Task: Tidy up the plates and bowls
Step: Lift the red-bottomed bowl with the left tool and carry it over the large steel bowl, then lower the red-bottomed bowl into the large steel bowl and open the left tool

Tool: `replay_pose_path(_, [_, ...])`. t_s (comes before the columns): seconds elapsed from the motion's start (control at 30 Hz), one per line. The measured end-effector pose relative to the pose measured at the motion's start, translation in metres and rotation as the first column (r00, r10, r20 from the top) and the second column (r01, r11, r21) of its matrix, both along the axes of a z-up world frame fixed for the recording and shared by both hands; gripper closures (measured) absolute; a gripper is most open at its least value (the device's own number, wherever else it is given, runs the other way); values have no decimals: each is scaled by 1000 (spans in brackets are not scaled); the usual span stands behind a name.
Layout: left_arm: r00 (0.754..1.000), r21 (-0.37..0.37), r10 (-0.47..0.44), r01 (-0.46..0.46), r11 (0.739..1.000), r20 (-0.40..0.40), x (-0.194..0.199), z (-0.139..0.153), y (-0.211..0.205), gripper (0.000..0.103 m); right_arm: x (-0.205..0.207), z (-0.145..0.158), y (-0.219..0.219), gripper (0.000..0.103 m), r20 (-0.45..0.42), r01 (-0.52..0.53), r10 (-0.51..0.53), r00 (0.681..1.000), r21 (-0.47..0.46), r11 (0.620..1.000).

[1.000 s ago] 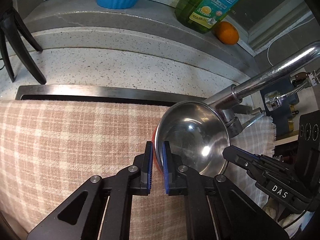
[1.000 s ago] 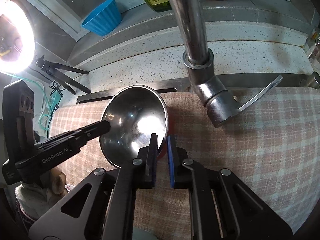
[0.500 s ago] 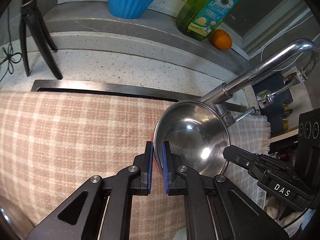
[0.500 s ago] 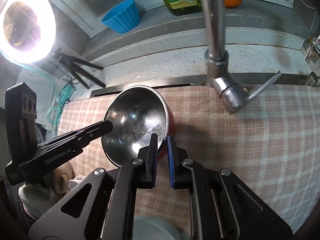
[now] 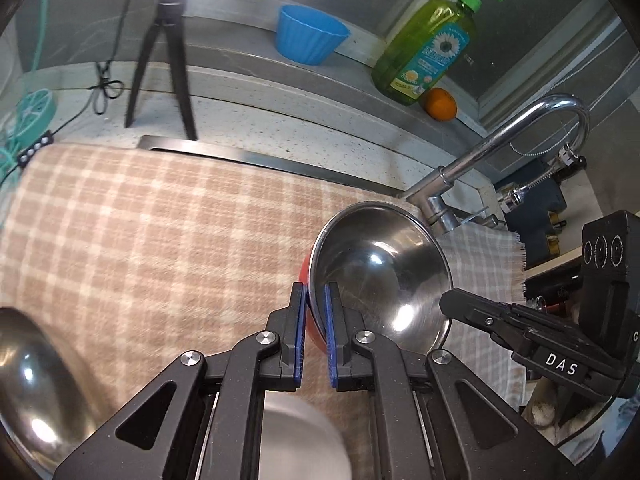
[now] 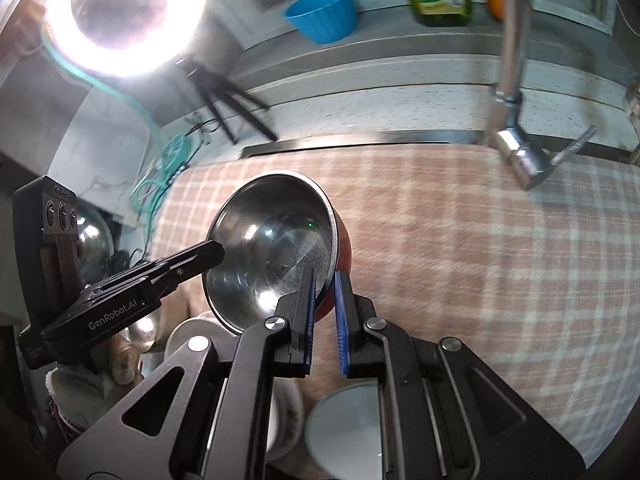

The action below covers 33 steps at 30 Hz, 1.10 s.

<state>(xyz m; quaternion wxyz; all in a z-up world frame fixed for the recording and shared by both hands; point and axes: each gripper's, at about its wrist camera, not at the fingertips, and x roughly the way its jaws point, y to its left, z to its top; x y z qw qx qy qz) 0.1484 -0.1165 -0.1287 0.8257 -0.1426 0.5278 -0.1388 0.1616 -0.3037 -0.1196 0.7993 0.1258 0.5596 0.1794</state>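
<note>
A steel bowl with a red outside [image 5: 376, 272] is held in the air over the checked cloth [image 5: 160, 240]. My left gripper [image 5: 315, 300] is shut on its near rim. My right gripper [image 6: 325, 284] is shut on the opposite rim of the same bowl [image 6: 272, 248]. Each gripper shows in the other's view, the right one [image 5: 520, 328] and the left one [image 6: 160, 280]. Another steel bowl [image 5: 36, 368] sits at lower left. A white bowl [image 6: 344, 432] and a patterned white dish [image 6: 284, 416] lie under the right gripper.
A chrome faucet [image 5: 500, 148] rises at the right behind the cloth. On the back ledge stand a blue cup [image 5: 310, 34], a green soap bottle [image 5: 432, 48] and an orange [image 5: 440, 104]. A black tripod [image 5: 168, 60] and a ring light [image 6: 124, 12] stand at the left.
Both grippers have pulled back and up from the faucet with the bowl held between them. More of the counter, and the dishes below, have come into view.
</note>
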Motion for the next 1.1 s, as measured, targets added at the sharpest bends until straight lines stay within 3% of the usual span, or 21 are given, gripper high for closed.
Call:
replay_pose_path(0.27, [995, -5, 95, -95, 995, 21, -35, 12, 51, 96, -12, 12, 63, 94, 18, -119, 119, 993, -13, 993])
replay_pose_path(0.6, [977, 5, 212, -212, 977, 35, -74, 20, 119, 95, -21, 24, 149, 94, 37, -287, 289, 957, -47, 957])
replay_pose_path(1.1, [950, 48, 314, -313, 948, 5, -107, 12, 194, 95, -33, 5, 240, 94, -12, -426, 426, 905, -53, 903])
